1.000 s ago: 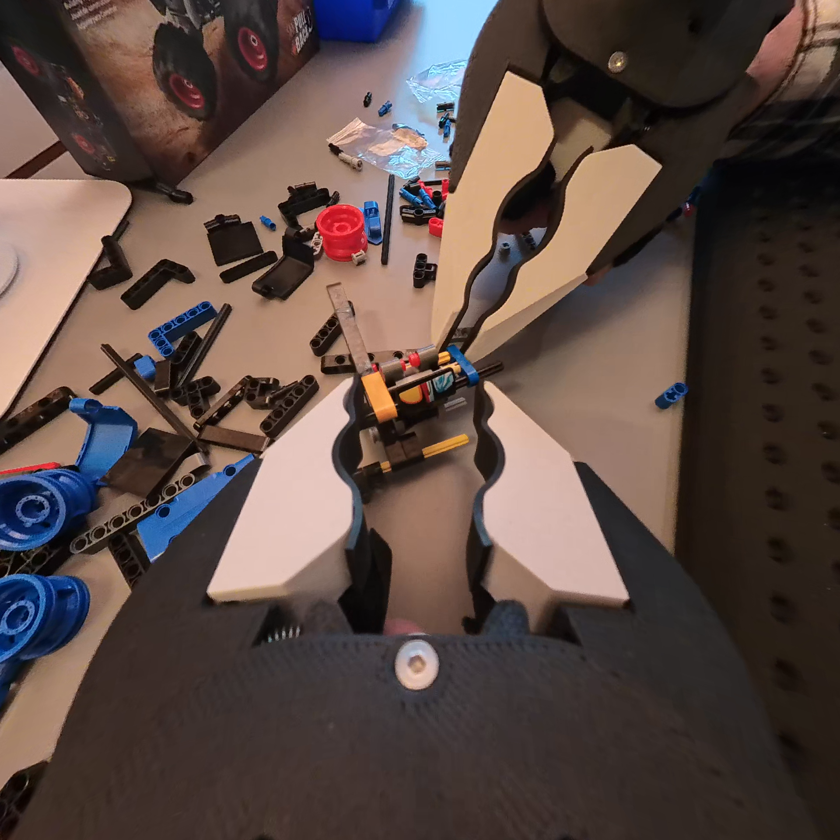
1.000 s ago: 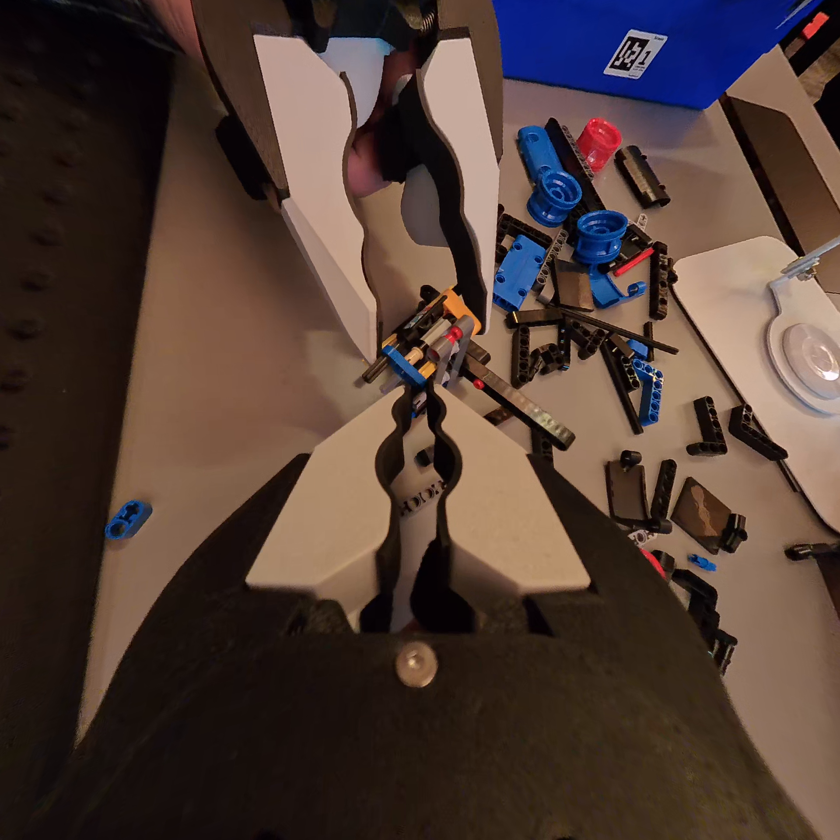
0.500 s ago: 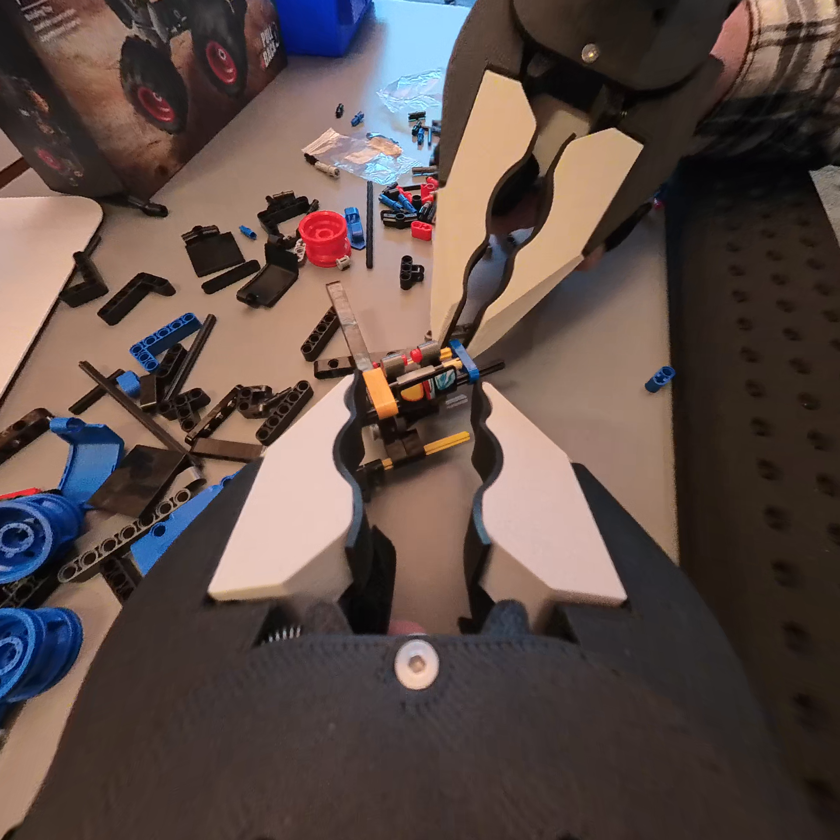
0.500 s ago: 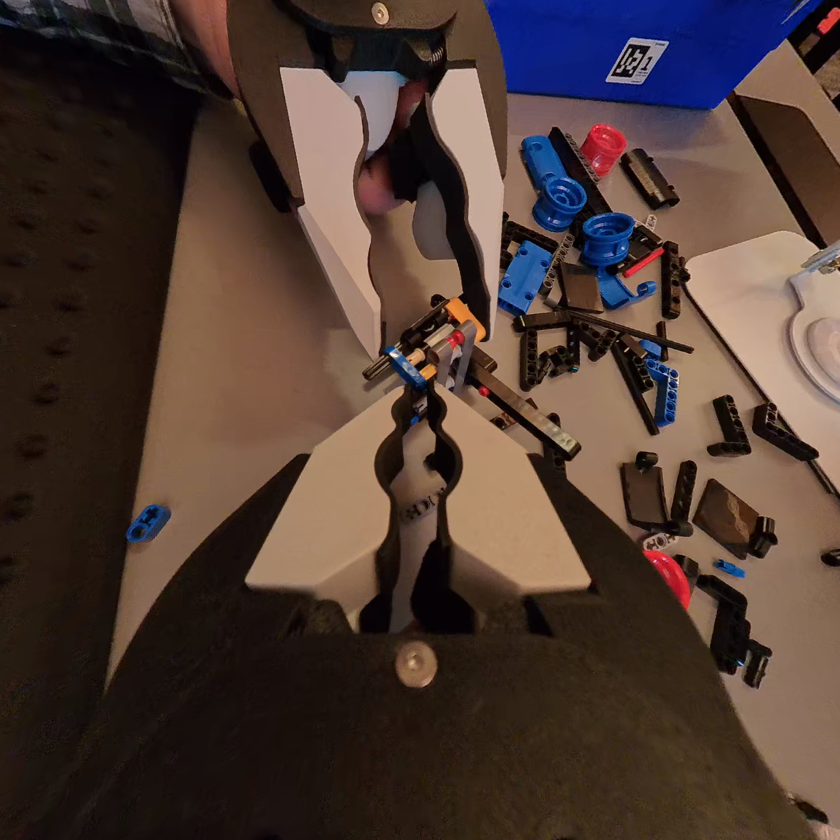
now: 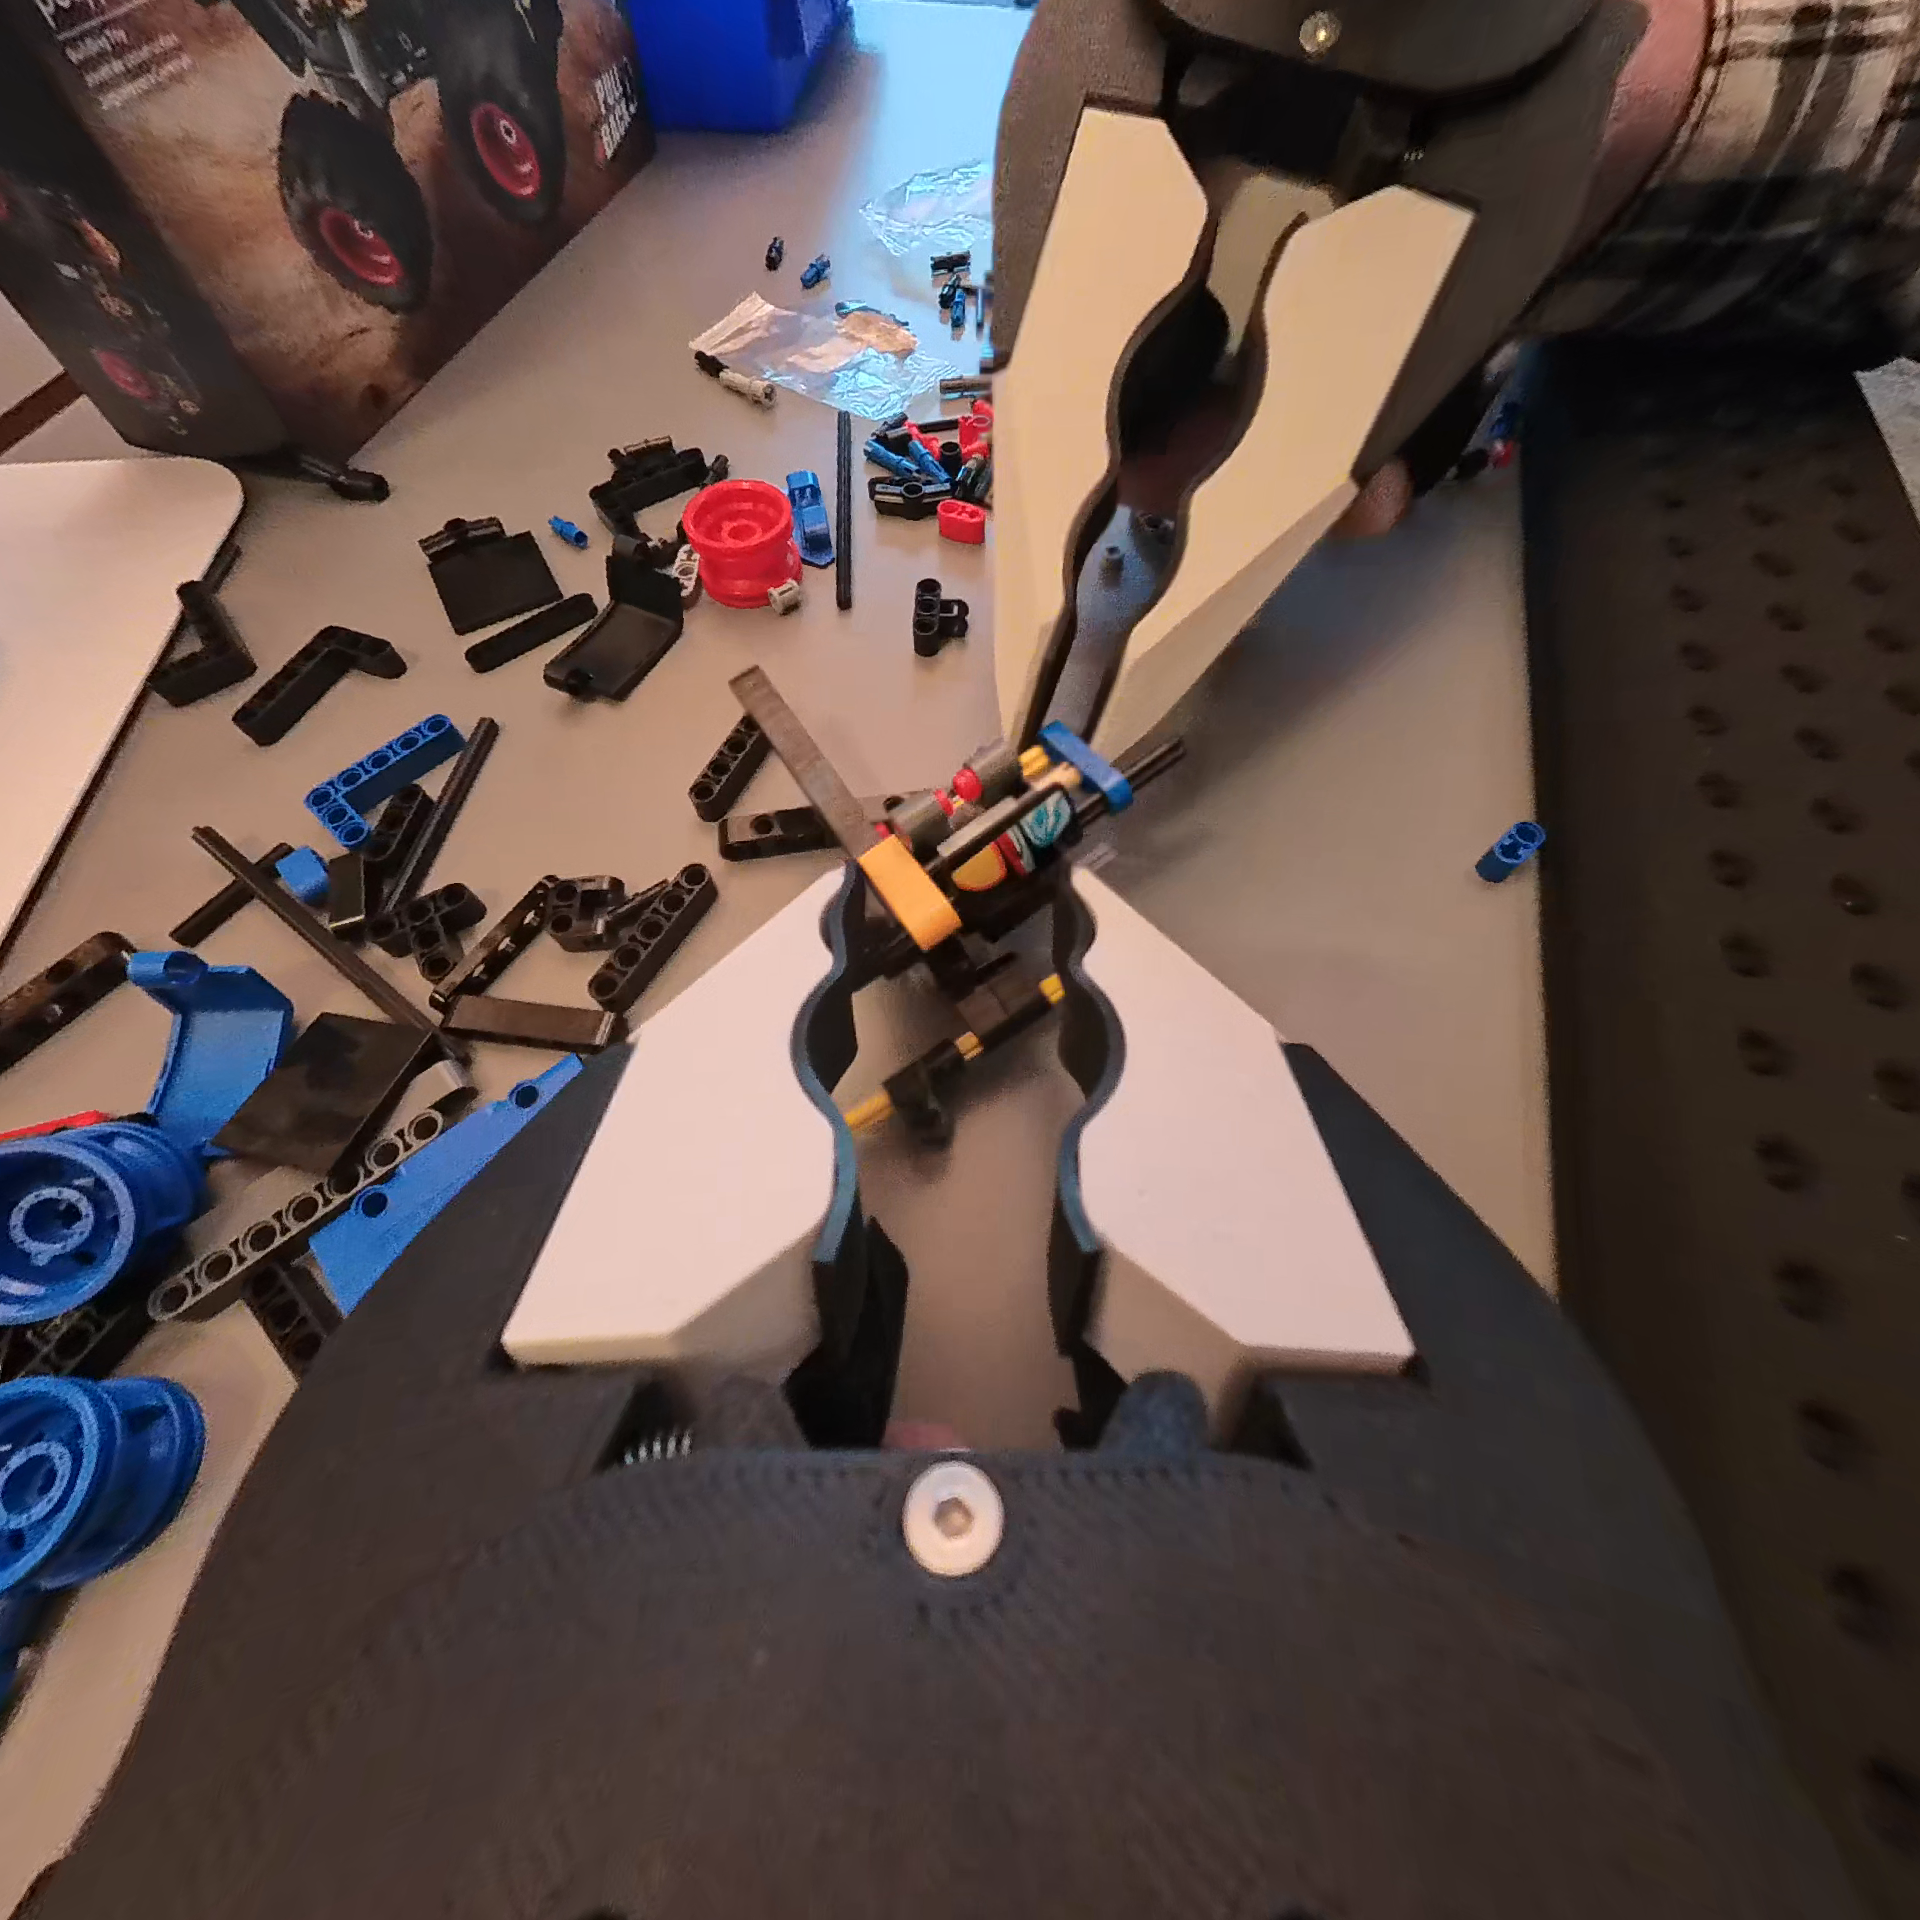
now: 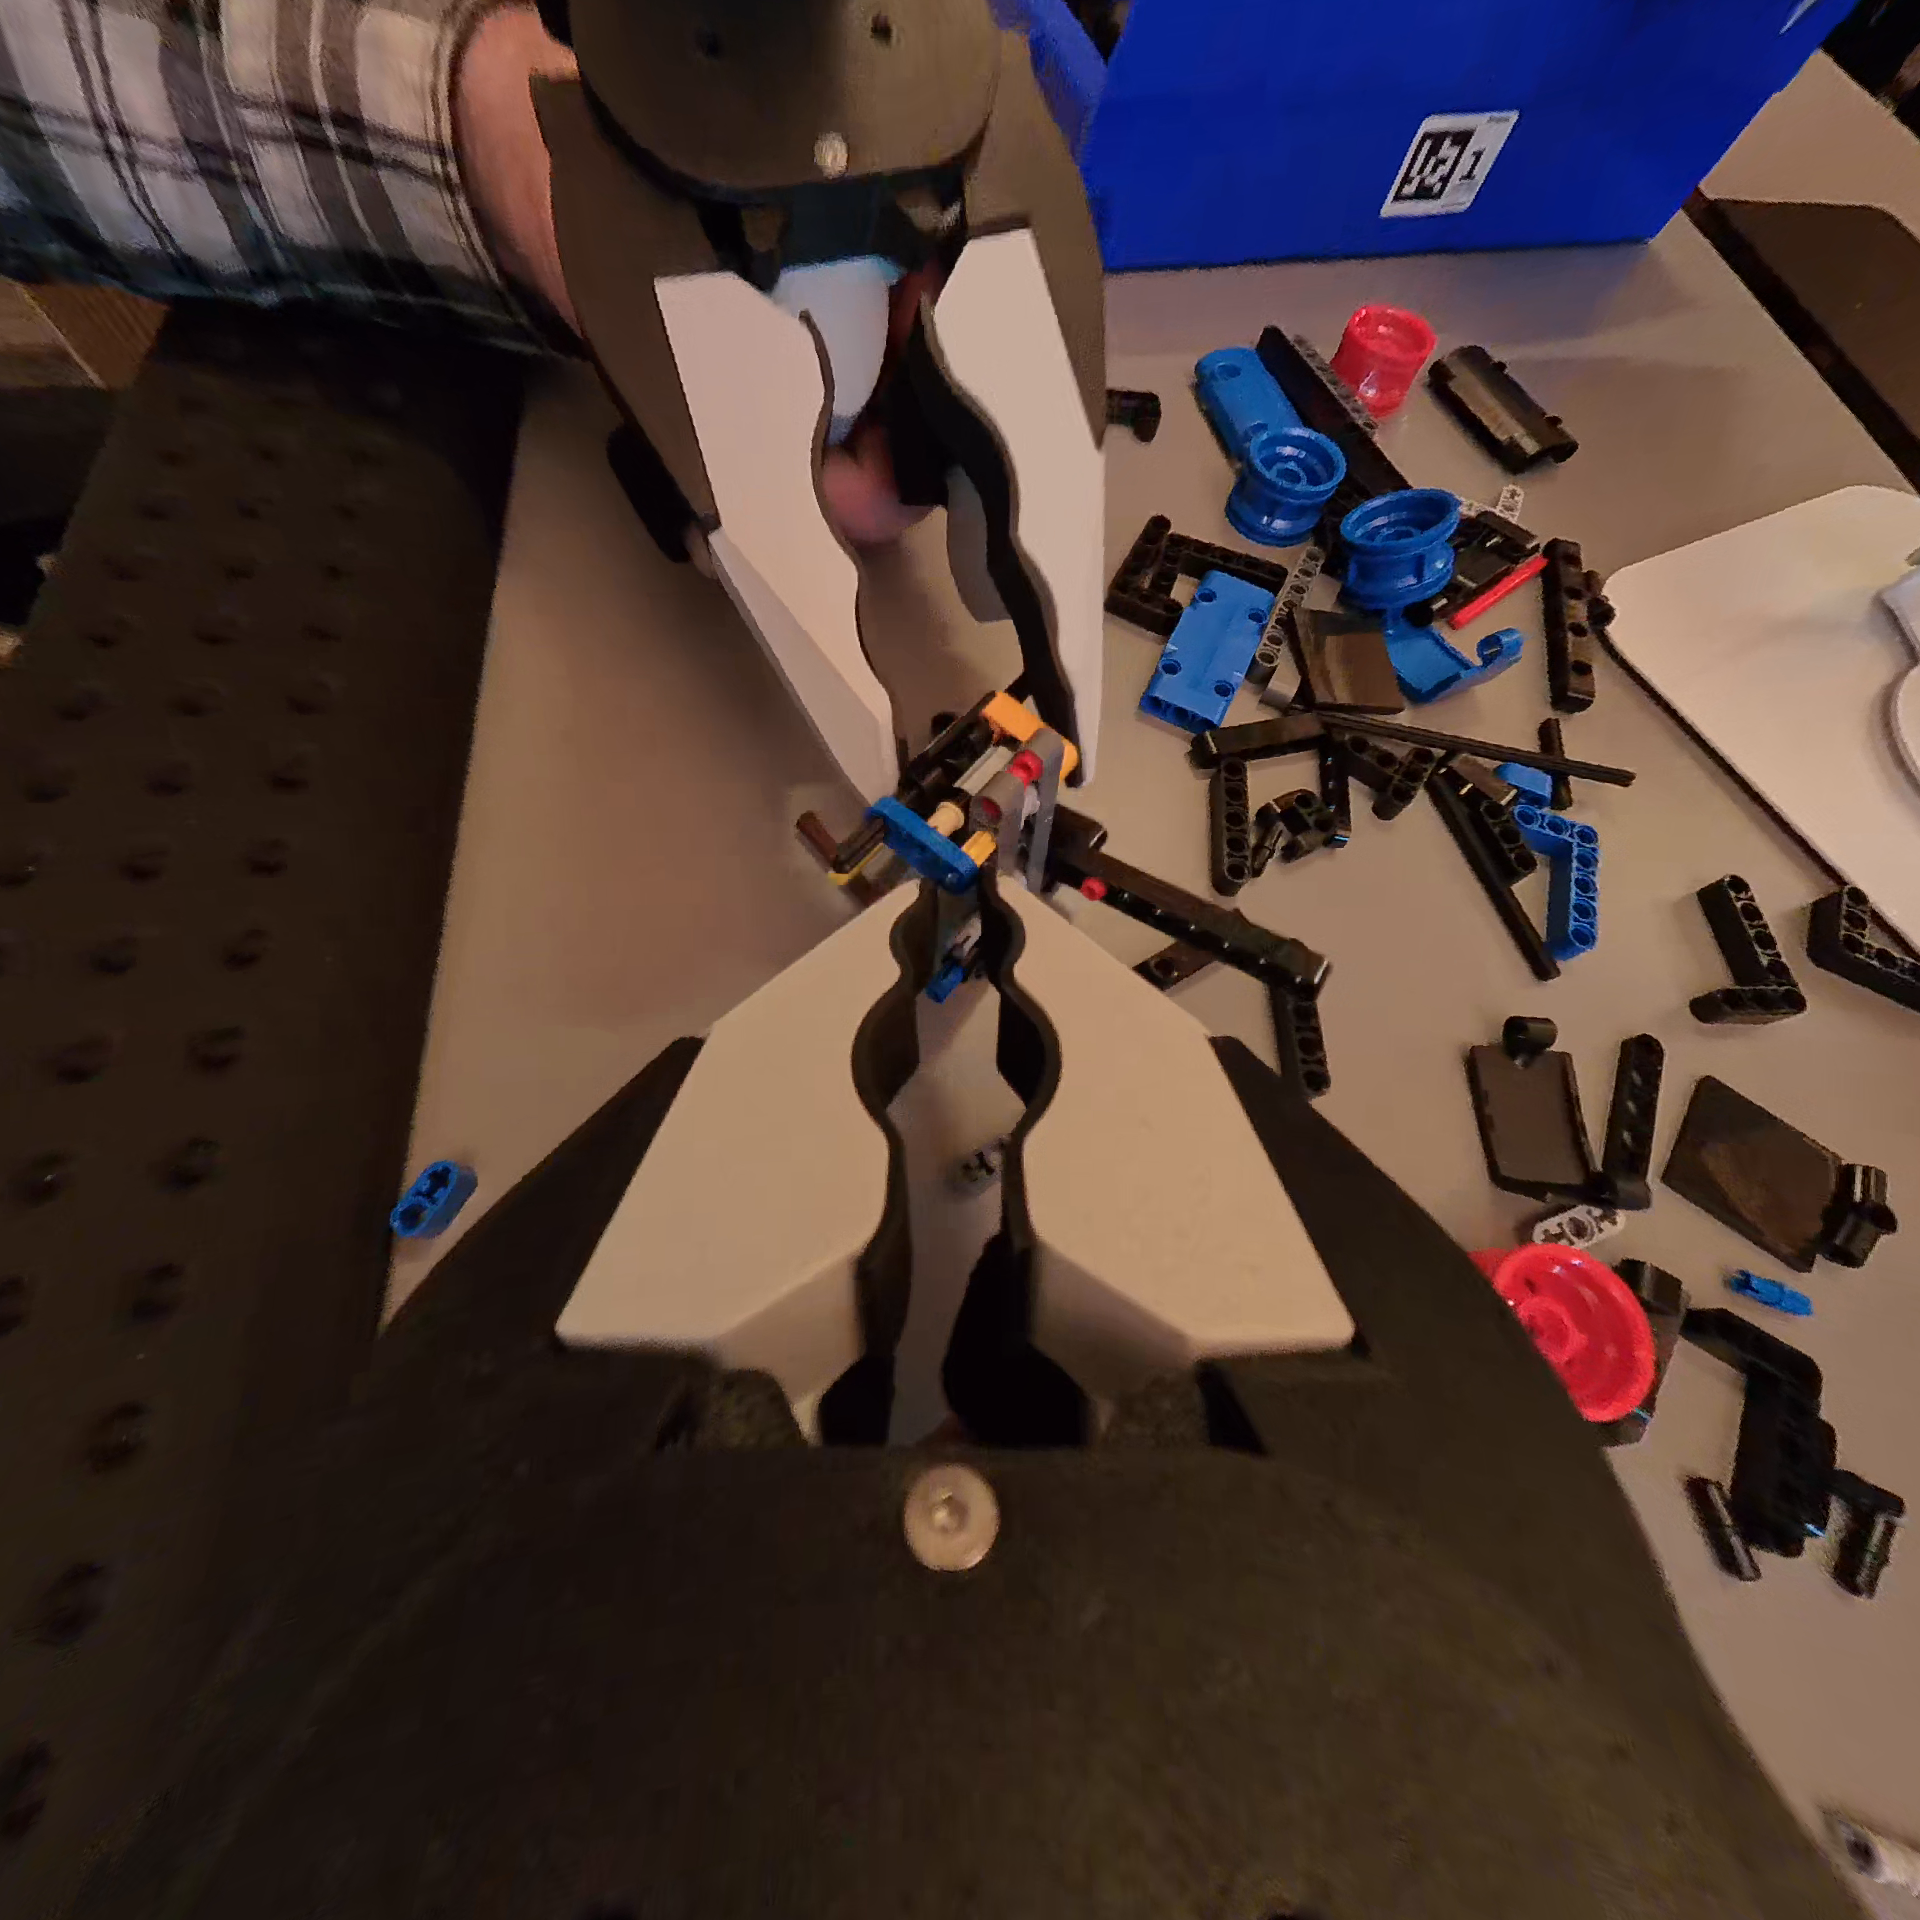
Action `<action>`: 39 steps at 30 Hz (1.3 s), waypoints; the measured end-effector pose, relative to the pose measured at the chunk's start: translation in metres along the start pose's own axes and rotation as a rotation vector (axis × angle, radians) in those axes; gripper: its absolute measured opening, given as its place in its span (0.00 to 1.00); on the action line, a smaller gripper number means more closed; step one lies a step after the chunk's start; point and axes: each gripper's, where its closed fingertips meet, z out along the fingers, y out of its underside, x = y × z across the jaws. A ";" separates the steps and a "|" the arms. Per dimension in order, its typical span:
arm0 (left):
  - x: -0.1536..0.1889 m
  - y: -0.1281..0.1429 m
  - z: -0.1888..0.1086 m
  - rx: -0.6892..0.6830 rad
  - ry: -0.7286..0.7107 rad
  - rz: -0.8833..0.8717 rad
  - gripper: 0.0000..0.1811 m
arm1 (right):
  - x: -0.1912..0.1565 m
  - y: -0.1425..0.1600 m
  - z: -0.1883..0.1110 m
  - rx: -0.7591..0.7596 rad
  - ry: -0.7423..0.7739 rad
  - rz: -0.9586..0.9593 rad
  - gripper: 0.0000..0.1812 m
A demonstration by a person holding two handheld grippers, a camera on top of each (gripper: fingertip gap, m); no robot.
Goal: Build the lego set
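Assembly: small half-built lego sub-assembly [image 5: 982, 862] sits raised between the two sets of fingertips, apparently so both tools can brace it while a part is worked on; a long black beam [image 6: 1195, 925] sticks out from it toward the loose pile.
Left gripper: left gripper [image 5: 961, 883] is partly spread, its tips clasping the orange-and-black end of the assembly from either side; a black-and-yellow axle piece [image 5: 956, 1049] of the same build hangs inside the gap behind the tips.
Right gripper: right gripper [image 6: 956, 914] is nearly closed, pinching a blue piece [image 6: 951, 961] at the opposite end, just under the blue cross-link [image 6: 920, 842]; this looks like a push or seating hold.
Why opposed: tips meet from opposite ends, likely so one steadies while the other presses.
Beyond the tips: red wheel hub [image 5: 740, 540], blue wheel hubs [image 6: 1340, 509] and black beams lie scattered on the grey table [image 5: 1299, 727].
Beside the jaws: one stray small blue connector [image 5: 1509, 852] lies apart, near the dark perforated mat [image 5: 1745, 935].
Progress: early, judging by how many parts lie loose.
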 end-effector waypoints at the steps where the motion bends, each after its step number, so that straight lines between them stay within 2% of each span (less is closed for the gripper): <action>1: 0.001 0.000 0.001 -0.001 0.005 0.001 0.18 | -0.001 -0.001 0.000 0.006 -0.004 0.010 0.04; 14: 0.003 0.002 0.004 -0.025 -0.050 0.086 0.16 | -0.001 0.013 -0.006 -0.067 0.043 0.039 0.05; 21: 0.004 0.001 0.006 -0.021 -0.049 0.088 0.16 | -0.004 0.006 -0.005 -0.010 0.038 0.083 0.07; 31: 0.006 0.001 0.007 -0.023 -0.057 0.113 0.15 | -0.006 0.006 -0.008 0.044 -0.058 0.214 0.04; 39: 0.006 0.001 0.008 -0.028 -0.074 0.117 0.15 | -0.004 0.007 -0.007 0.041 -0.048 0.253 0.03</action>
